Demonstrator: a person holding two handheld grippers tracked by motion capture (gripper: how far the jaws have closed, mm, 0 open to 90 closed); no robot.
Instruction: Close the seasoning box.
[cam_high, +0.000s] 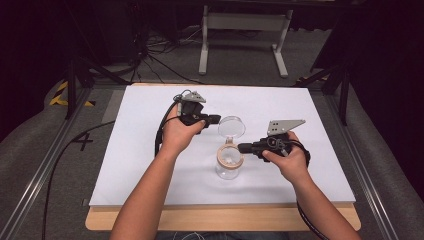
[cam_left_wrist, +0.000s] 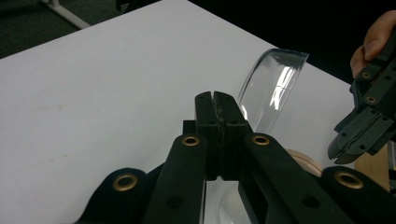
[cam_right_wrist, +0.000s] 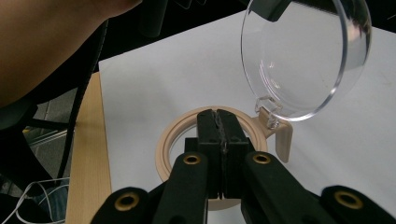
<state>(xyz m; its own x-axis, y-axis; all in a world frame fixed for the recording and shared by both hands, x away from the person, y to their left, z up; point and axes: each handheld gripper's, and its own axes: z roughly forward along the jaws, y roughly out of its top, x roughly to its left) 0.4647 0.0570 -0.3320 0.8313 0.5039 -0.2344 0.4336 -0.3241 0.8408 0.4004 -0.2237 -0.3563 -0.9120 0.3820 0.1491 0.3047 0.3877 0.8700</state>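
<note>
Overhead, left gripper (cam_high: 214, 119) pinching clear lid (cam_high: 231, 126), right gripper (cam_right_wrist: 219, 122) clenched on jar's beige rim (cam_right_wrist: 173, 133), hinge close-up.

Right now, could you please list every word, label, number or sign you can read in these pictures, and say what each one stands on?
"4": a dark mark on the grey floor left of the table, in the high view.
Nothing else reads: the jar, its clear lid, the white table and both tongs bear no visible text.
</note>
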